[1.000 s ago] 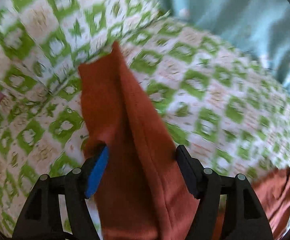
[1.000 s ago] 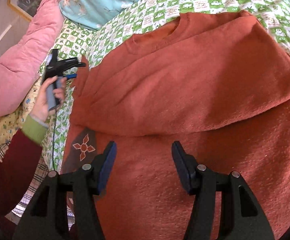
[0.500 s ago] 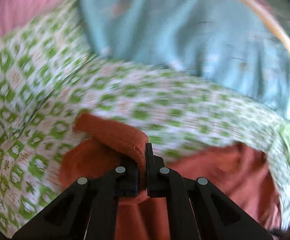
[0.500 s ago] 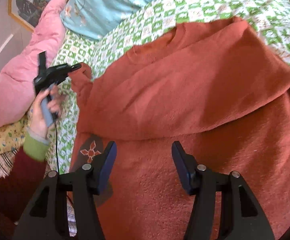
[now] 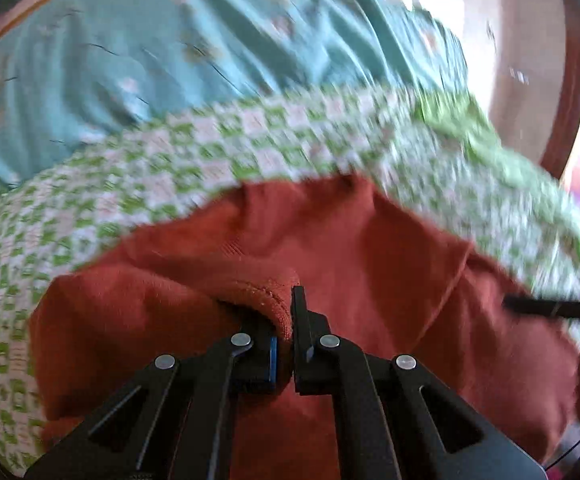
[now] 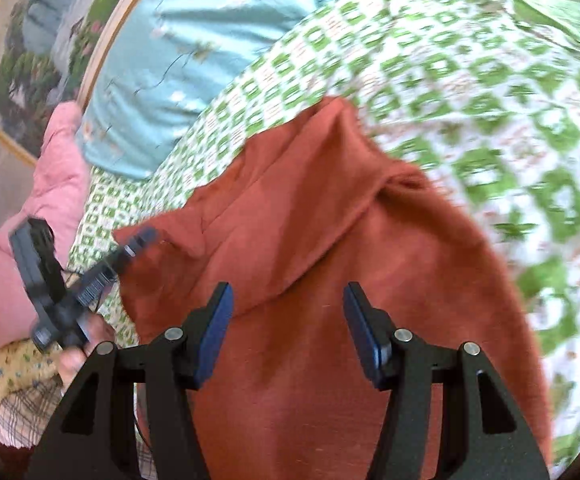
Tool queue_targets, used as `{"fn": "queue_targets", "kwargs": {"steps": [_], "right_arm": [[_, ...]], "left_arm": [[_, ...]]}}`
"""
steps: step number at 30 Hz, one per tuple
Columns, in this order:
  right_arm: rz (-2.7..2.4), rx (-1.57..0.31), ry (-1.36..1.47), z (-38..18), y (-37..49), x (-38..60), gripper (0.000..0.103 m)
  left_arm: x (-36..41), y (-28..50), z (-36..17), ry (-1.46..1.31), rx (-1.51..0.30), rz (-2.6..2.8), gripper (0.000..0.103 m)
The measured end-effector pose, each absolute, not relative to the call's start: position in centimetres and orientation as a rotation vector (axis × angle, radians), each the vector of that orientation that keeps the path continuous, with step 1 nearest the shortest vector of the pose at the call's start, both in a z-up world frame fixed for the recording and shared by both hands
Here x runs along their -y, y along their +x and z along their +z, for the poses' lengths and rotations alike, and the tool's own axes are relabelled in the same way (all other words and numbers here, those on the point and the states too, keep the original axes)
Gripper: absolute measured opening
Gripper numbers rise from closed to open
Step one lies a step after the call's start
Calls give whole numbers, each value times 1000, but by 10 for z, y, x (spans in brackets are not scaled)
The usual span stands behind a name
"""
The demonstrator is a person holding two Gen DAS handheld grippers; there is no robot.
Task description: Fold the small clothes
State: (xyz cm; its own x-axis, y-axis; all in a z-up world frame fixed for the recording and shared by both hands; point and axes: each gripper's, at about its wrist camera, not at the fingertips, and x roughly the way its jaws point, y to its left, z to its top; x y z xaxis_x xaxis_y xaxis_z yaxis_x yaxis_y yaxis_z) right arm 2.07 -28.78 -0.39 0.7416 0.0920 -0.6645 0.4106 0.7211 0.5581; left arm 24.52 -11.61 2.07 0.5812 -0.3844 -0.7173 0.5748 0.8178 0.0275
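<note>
Left wrist view: your left hand-held gripper (image 5: 285, 336) is clamped tight on a folded edge of the rust-red sweater (image 5: 370, 264), fabric bunched between the pads. The sweater lies on the green-and-white checked bedspread (image 5: 217, 140), partly lifted at the pinched edge, with a light blue pillow (image 5: 169, 48) behind it. Right wrist view: your right hand-held gripper (image 6: 287, 332) hovers over the sweater's lower body, jaws about half apart, nothing between them. Your left hand (image 6: 85, 344) shows at the left beside the pink cushion (image 6: 61, 184). Both views are motion-blurred.
</note>
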Motion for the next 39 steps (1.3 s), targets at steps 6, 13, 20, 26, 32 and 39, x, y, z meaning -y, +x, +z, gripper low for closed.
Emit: {"fn": "queue_targets", "kwargs": {"steps": [6,13,20,26,32,39], "right_arm": [[-210,-730,760,-5,18,293,58],[-124,-775,689,-5,61,274,58],[-7,-824,590,-1,139,251,58],[49,-901,367,6,204,205,61],[-57,-1048,35,-24,228,166,35],[-102,-721,404,14,164,225,9]], "left_arm": [[120,237,-13,305,-861,-569,21],[67,208,2,211,-854,-507,56],[-36,194,16,105,-832,-230,57],[-95,223,-17,87,-927,-34,61],[-87,240,-39,134,-949,-31,54],[-86,220,-22,78,-868,17,8]]}}
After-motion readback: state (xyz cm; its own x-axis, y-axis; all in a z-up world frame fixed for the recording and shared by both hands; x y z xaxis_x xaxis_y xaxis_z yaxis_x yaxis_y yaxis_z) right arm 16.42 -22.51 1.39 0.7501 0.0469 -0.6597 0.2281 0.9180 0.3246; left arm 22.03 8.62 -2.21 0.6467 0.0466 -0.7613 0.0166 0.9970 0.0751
